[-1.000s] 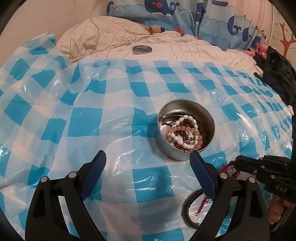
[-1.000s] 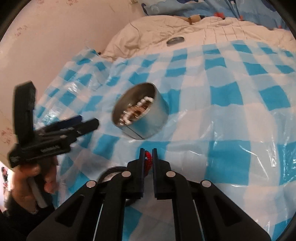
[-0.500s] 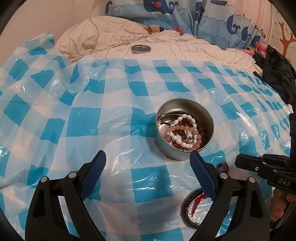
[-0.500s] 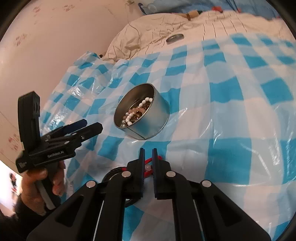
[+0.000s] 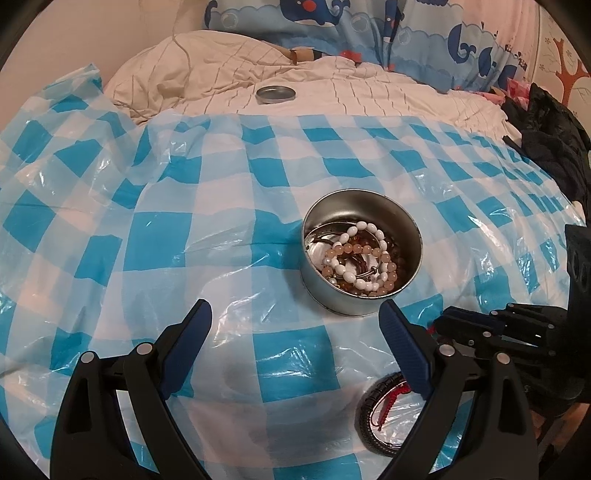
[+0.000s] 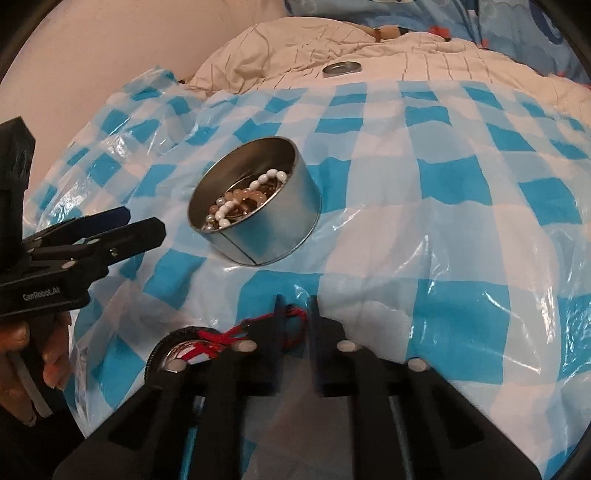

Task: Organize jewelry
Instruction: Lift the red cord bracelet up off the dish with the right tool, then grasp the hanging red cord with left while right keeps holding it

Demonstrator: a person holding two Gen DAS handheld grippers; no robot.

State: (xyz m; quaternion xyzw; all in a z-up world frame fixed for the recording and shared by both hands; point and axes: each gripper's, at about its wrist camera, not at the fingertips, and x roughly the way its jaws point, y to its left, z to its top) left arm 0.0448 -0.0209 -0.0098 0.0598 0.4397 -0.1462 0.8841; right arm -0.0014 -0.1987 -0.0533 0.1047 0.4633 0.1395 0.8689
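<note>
A round metal tin (image 5: 360,258) (image 6: 255,214) with white and peach bead bracelets in it stands on the blue checked plastic sheet (image 5: 221,240). A dark bracelet with a red cord (image 5: 384,410) (image 6: 207,339) lies on the sheet in front of the tin. My right gripper (image 6: 295,314) sits low over the red cord, its jaws a small gap apart with the cord's loop between the tips. It also shows at the right of the left wrist view (image 5: 469,328). My left gripper (image 5: 295,325) is wide open and empty, just in front of the tin.
The tin's lid (image 5: 275,94) lies on the beige quilt (image 5: 332,88) behind the sheet. Whale-print pillows (image 5: 369,22) are at the back. Dark clothing (image 5: 546,136) lies at the right edge of the bed.
My right gripper's jaws have parted slightly around the red cord and it has lowered toward the sheet. My left gripper stays open, nearly still.
</note>
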